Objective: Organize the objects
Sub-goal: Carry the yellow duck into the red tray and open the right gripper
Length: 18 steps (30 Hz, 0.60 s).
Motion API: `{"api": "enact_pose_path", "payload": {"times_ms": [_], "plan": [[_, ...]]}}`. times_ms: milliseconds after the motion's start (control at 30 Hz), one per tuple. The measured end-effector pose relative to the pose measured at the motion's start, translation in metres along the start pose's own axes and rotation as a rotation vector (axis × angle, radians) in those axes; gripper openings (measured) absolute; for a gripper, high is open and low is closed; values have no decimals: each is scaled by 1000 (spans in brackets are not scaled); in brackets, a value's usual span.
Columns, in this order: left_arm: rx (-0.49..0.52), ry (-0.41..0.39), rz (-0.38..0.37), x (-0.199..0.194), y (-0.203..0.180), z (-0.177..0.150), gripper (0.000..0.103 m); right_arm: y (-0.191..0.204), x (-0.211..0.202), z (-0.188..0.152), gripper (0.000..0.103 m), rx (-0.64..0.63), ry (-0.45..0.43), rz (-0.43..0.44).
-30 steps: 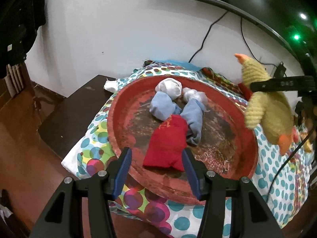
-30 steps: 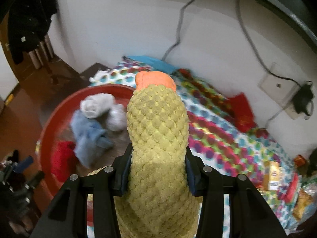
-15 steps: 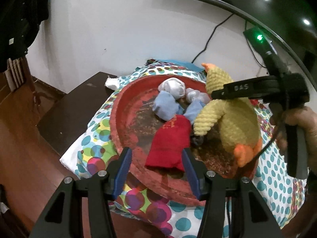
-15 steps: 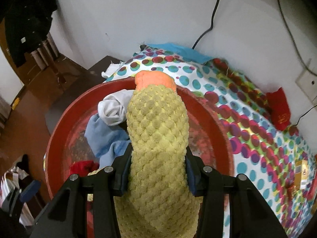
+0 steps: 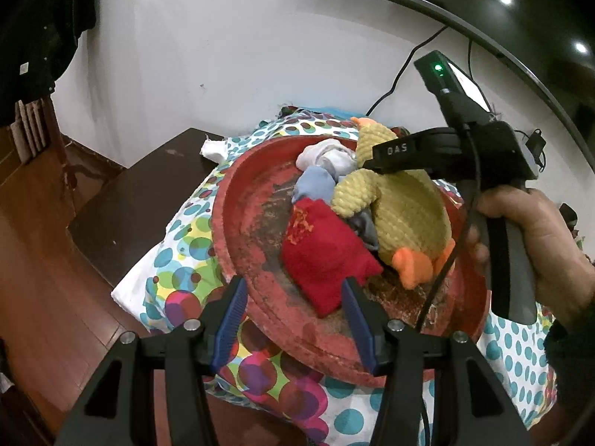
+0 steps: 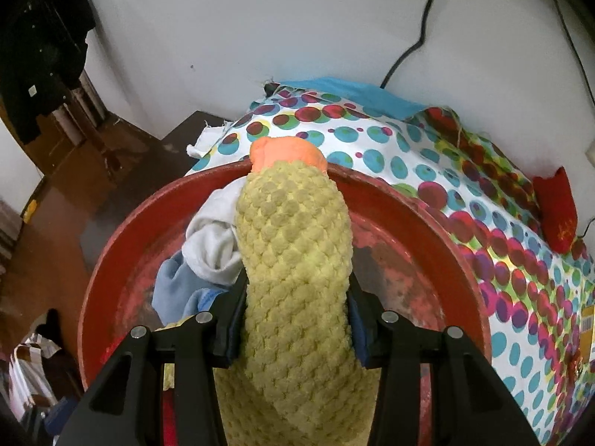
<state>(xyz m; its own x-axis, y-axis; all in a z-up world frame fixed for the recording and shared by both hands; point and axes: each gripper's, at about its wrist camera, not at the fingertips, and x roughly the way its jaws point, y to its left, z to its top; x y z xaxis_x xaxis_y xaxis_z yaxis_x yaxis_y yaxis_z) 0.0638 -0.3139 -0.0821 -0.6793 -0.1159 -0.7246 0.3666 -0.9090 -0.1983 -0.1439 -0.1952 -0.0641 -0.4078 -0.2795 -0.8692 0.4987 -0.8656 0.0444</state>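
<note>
Yellow plush duck (image 6: 293,260) clamped tight in right gripper (image 6: 293,319), inside red basin (image 5: 238,223), beak near rim at 12. Bare basin floor at 9. Left gripper (image 5: 293,312) wide apart, hovering near rim at 6. Blue cloth (image 5: 314,186) half buried under duck.

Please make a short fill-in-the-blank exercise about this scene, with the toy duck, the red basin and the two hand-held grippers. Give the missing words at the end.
1. The right hand-held gripper is shut on the yellow plush ____.
2. The left hand-held gripper is ____ and holds nothing.
3. The red pouch lies inside the round ____ basin.
4. The beak of the duck is ____ in colour.

Missing words: duck; open; red; orange
</note>
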Motion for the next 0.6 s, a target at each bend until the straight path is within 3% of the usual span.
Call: {"api": "enact_pose_path", "payload": {"times_ms": [267,400,600], "plan": [[6,17,-20,4,-2,-3,54,-7,-13,-6,54,-36,-15,-18],[10,1,-18,0,-2,-1,54,-13,-39,-14,68,-52,-67,-45],[32,3,-12,0,-10,-2,54,-43,-84,-39,68,-19,-143,-61]]}}
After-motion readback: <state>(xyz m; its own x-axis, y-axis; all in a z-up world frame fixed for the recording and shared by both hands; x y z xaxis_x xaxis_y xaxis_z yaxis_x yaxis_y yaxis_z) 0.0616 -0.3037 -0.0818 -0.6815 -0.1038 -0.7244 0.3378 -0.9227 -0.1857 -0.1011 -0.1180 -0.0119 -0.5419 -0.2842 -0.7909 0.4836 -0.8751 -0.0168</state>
